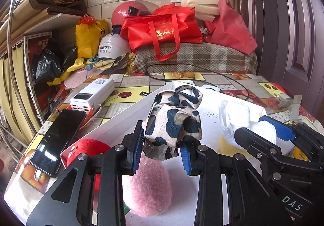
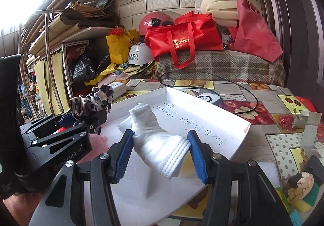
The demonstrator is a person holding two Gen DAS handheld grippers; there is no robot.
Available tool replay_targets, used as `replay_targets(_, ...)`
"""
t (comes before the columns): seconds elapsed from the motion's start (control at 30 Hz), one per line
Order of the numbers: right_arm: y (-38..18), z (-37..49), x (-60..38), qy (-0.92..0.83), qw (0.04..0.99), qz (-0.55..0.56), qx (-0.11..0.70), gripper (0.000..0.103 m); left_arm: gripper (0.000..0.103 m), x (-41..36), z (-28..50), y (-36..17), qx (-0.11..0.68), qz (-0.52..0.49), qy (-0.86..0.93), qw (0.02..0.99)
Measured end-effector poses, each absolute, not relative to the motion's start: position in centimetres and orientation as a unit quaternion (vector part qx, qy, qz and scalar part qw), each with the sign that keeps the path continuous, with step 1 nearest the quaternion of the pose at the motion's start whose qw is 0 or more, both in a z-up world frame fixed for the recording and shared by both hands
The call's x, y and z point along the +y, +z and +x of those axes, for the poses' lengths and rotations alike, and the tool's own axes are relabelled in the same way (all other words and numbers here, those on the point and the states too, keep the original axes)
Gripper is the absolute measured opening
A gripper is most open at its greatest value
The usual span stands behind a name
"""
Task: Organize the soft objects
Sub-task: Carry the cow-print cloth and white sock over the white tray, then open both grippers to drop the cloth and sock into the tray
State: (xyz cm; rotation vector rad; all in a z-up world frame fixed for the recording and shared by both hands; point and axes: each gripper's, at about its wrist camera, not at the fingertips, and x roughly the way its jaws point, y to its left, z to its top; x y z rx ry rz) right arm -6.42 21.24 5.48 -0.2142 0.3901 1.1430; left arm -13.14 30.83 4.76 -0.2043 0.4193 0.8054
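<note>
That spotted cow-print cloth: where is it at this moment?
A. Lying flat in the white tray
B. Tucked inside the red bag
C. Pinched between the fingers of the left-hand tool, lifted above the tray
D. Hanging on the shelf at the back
C. The cow-print cloth sits clamped in the left gripper, raised over the white tray, with a pink fuzzy toy lying underneath it.

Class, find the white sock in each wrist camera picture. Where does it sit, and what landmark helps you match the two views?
Left wrist: white sock right of centre, over the white tray.
Right wrist: lower centre, between the right gripper fingers.
Shared landmark: red bag.
</note>
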Motion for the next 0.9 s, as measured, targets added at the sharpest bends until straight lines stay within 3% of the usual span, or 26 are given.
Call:
replay_targets(0.23, 5.0, -4.7, 23.0, 0.521, 0.82, -0.095, 0.219, 0.055, 0.032, 31.0, -12.9, 4.7, 0.211, -0.099, 0.388, 0.892)
replay_targets(0.6, 5.4, -5.4, 23.0, 0.522, 0.822, -0.1, 0.203, 0.057, 0.033, 31.0, -13.1, 4.7, 0.207, -0.096, 0.393, 0.891)
replay_targets(0.7, 5.4, -5.4, 23.0, 0.519, 0.825, -0.102, 0.202, 0.059, 0.047, 31.2, -13.5, 4.8, 0.202, -0.102, 0.409, 0.884)
replay_targets(0.77, 5.4, -5.1, 23.0, 0.514, 0.827, -0.099, 0.204, 0.062, 0.08, 31.7, -14.1, 4.8, 0.194, -0.116, 0.44, 0.869)
replay_targets(0.8, 5.4, -4.9, 22.9, 0.51, 0.83, -0.094, 0.206, 0.064, 0.088, 32.0, -14.6, 4.8, 0.189, -0.126, 0.456, 0.861)
replay_targets(0.83, 5.4, -4.8, 22.6, 0.505, 0.833, -0.089, 0.207, 0.073, 0.096, 32.2, -15.1, 4.8, 0.18, -0.135, 0.466, 0.856)
replay_targets(0.87, 5.4, -4.6, 22.5, 0.497, 0.838, -0.082, 0.209, 0.085, 0.1, 32.3, -15.6, 4.9, 0.171, -0.14, 0.47, 0.855)
replay_targets(0.9, 5.4, -4.3, 22.2, 0.494, 0.84, -0.075, 0.211, 0.089, 0.1, 32.2, -15.9, 4.9, 0.164, -0.141, 0.473, 0.854)
